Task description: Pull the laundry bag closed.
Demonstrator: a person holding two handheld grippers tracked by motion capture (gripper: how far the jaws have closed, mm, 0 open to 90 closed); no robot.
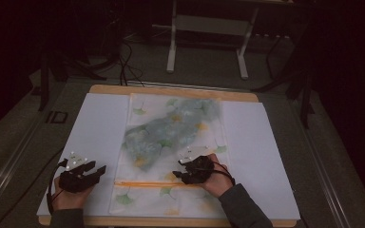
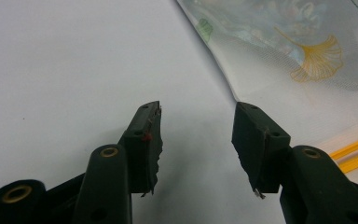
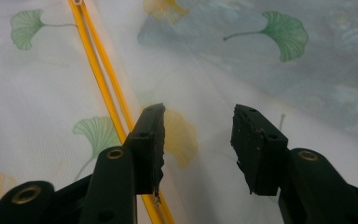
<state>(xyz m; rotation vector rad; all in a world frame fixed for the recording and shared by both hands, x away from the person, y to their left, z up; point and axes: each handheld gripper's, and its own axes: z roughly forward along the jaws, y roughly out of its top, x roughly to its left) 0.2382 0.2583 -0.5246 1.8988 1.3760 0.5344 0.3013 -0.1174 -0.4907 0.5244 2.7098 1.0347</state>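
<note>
While your left gripper (image 1: 97,171) rests over the bare white sheet (image 1: 100,123) just left of the bag's edge, its jaws stand wide apart with nothing between them. Your right gripper (image 1: 179,175) hovers over the ginkgo-print mesh bag (image 1: 171,137) beside its orange zipper (image 1: 147,183), jaws likewise spread and empty. The bag lies flat along the middle of the worktop (image 1: 171,91), with a blue-green cloth (image 1: 180,126) inside its upper part.

Both hands rest low at the near edge, left gripper (image 1: 100,169) and right gripper (image 1: 177,175) with jaws spread wide, holding nothing.
</note>
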